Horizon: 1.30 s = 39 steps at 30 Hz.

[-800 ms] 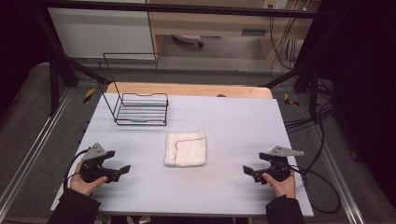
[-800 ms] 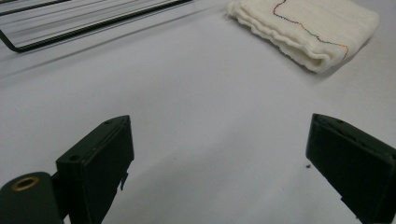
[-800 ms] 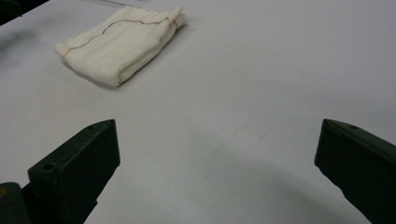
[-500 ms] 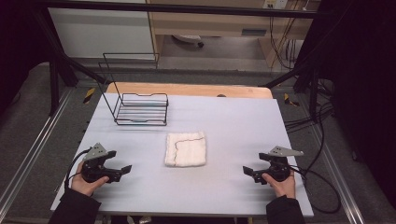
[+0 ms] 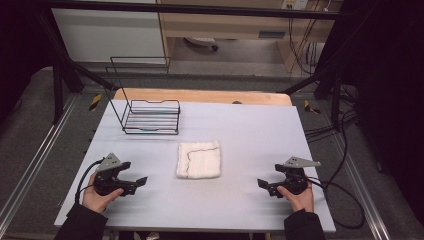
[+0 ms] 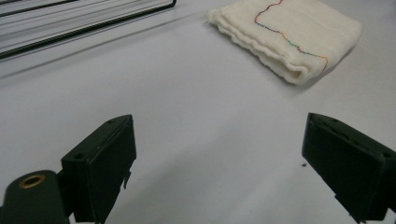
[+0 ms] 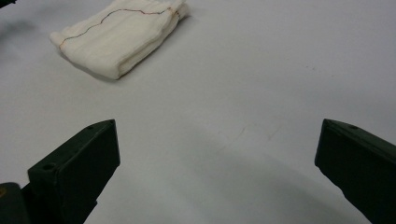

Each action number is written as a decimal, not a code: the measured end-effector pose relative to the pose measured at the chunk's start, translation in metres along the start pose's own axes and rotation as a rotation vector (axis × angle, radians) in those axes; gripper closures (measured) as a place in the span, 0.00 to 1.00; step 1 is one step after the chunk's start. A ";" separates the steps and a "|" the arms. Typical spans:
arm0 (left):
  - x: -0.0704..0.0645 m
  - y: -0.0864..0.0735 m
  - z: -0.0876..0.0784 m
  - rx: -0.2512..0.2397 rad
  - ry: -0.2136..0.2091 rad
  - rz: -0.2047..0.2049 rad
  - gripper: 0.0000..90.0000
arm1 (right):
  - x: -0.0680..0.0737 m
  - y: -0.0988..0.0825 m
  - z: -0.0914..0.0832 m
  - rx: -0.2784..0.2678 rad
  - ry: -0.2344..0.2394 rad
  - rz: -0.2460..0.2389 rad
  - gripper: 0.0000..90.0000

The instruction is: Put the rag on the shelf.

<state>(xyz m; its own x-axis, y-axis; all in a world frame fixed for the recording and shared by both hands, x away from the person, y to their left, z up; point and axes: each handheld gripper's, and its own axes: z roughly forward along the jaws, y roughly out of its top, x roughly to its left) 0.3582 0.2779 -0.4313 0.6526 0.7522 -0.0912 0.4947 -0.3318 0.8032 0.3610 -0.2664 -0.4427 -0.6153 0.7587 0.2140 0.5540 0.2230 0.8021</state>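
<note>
A folded white cloth (image 5: 199,159) with a coloured stitched line lies flat near the middle of the grey table (image 5: 250,130). In the left gripper view the cloth (image 6: 289,35) lies ahead and to the right; in the right gripper view the cloth (image 7: 119,35) lies ahead and to the left. My left gripper (image 5: 140,181) rests low at the front left, open, jaws pointing toward the cloth with bare table between them (image 6: 219,163). My right gripper (image 5: 262,184) sits at the front right, open and empty (image 7: 217,163), well apart from the cloth.
A black wire rack (image 5: 150,112) stands at the back left of the table; its base rail (image 6: 84,25) crosses the top left of the left gripper view. A wooden board (image 5: 200,95) runs along the far edge. Cables (image 5: 345,195) trail off the right side.
</note>
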 end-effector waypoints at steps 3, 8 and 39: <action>-0.007 0.004 0.005 0.004 0.001 0.002 0.15 | 0.000 0.000 0.000 -0.007 -0.002 0.001 0.01; -0.020 0.015 0.016 0.019 -0.013 0.021 0.18 | 0.001 0.000 0.001 0.002 -0.005 0.001 0.01; -0.070 0.038 0.086 0.153 -0.057 0.062 0.74 | 0.002 0.000 0.003 0.015 -0.006 -0.005 0.01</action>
<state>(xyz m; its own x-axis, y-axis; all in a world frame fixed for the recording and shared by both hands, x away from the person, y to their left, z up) 0.3809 0.1638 -0.4447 0.7138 0.6957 -0.0813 0.5316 -0.4625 0.7096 0.3615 -0.2634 -0.4439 -0.6150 0.7610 0.2064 0.5588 0.2360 0.7951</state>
